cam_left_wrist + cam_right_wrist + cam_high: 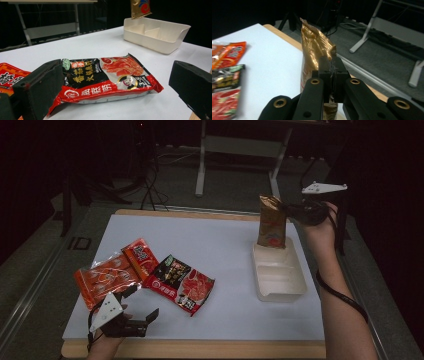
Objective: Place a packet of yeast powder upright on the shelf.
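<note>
Currently: right gripper (290, 210) clamped on gold pouch (272, 222) above tray (280, 290); left gripper (142, 302) open, empty. Risk: pouch toppling outside tray if released upright.

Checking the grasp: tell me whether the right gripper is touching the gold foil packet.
Touching. The right gripper view shows the right gripper with its jaws closed on the gold foil packet, pinching its edge.

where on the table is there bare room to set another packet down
Bare white table runs along the far edge, behind the orange packets and black-and-red packet. Another free patch lies between the black-and-red packet and the cream tray, reaching the near edge. It is crowded at the near left, where the packets lie by the left gripper.
</note>
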A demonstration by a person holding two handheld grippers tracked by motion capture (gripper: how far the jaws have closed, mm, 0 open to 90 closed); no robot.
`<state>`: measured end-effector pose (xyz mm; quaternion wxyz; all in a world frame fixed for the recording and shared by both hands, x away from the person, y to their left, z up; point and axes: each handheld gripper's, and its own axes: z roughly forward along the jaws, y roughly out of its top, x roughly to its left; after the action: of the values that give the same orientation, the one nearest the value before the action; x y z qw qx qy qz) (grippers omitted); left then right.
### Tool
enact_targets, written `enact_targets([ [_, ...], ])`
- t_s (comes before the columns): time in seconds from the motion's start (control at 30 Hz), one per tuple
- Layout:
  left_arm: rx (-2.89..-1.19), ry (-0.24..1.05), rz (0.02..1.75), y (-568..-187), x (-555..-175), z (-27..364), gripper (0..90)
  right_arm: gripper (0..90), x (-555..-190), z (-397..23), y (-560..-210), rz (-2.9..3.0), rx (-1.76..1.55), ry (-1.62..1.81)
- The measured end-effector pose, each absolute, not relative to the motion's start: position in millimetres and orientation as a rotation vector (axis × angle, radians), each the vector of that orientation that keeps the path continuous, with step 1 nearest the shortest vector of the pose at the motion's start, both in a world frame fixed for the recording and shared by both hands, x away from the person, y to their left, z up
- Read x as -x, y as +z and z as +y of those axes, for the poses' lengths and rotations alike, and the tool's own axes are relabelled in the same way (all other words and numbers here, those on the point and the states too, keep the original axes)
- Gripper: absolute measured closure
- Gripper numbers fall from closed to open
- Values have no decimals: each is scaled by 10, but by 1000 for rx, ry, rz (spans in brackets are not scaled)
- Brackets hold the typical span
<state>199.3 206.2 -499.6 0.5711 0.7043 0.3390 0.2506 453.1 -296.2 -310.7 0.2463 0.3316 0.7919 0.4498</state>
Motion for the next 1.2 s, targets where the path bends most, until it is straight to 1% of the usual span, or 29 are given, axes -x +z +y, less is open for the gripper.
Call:
enact_targets([
  [0.6, -1663, 589, 803, -5012, -1969, 2067, 2, 882, -4846, -3037, -3472, 2177, -883, 1237],
  [0.83, -1663, 588, 802, -5014, -1969, 2066, 2, 882, -4888, -3019, -3632, 2194, -872, 1243],
  [1.2, -1666, 584, 804, -5020, -1972, 2055, 2, 881, -4881, -3112, -3842, 2215, -953, 1269],
])
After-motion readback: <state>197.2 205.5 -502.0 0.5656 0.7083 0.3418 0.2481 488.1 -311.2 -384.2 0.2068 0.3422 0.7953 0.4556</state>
